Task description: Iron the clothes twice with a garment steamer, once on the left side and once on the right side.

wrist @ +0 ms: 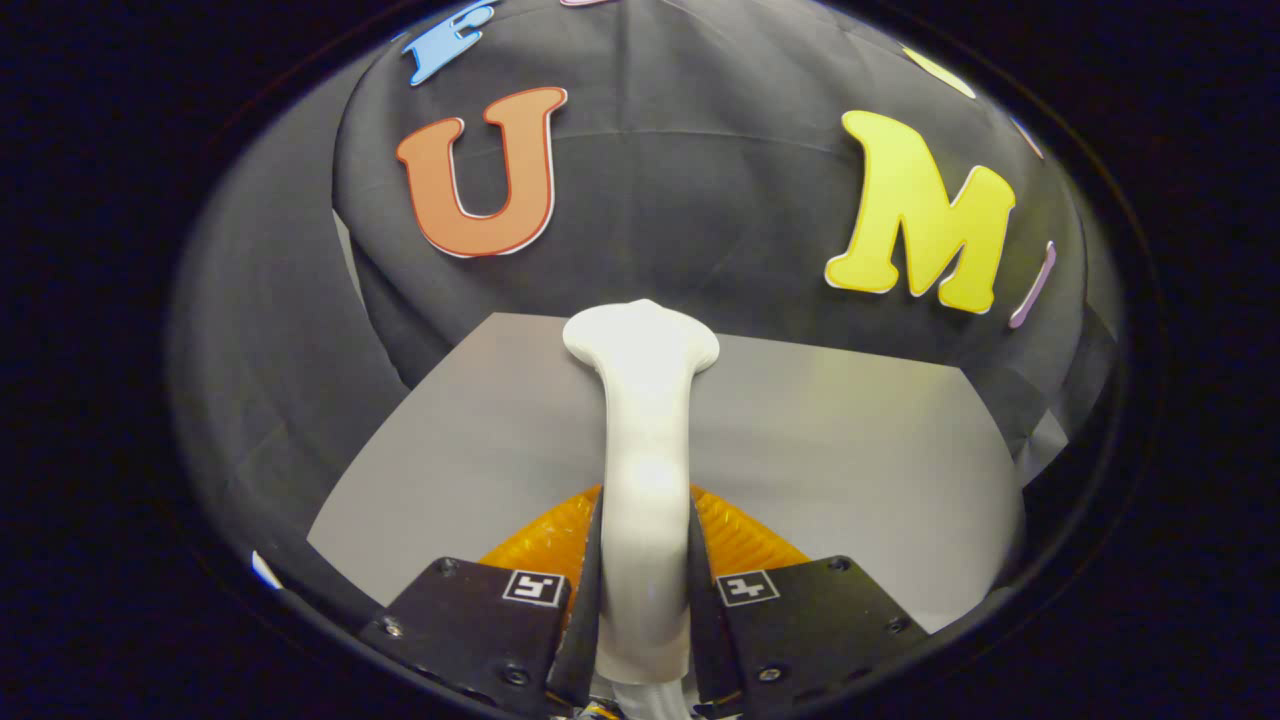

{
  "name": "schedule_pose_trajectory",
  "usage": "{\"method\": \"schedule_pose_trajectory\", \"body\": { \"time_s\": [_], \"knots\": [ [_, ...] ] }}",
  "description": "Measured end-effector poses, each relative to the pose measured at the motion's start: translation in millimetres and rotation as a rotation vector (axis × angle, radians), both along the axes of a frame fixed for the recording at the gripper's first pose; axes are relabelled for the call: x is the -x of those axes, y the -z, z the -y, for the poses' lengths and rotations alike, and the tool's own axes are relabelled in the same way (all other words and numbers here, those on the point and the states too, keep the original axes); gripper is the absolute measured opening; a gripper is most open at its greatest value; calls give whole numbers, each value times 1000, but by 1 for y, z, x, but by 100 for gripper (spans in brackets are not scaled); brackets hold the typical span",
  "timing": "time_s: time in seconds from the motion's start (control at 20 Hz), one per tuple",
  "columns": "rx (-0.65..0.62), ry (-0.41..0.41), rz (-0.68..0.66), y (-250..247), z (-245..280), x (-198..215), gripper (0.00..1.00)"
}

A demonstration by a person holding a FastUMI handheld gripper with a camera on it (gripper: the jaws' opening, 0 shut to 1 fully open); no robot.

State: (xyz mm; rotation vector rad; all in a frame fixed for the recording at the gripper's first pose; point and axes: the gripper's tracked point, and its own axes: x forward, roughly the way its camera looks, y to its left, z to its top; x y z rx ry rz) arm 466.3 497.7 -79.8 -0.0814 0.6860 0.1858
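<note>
Gripper [645, 590] pinches white steamer [645, 440] by its handle, both fingers pressing; head extends forward above grey table [850, 450].

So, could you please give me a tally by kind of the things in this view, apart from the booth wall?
Garment steamer, white, clamped between the fingers: 1
Gripper, shut on the steamer's handle: 1
Grey table surface, beyond the fingers: 1
Total: 3
</note>
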Motion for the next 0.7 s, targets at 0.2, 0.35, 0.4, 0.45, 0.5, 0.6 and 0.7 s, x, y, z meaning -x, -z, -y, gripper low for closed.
{"method": "schedule_pose_trajectory", "body": {
  "time_s": [0.2,0.35,0.4,0.45,0.5,0.6,0.7],
  "knots": [
    [-25,13,-29,-1,2,2,38],
    [-28,13,-53,-3,7,10,36],
    [-40,3,-53,-3,8,14,36],
    [-43,-2,-46,-6,12,18,36],
    [-43,-2,-46,-8,18,25,35],
    [-72,-7,-48,-14,23,37,36],
    [-91,-22,-12,-31,31,46,36]
  ]
}}
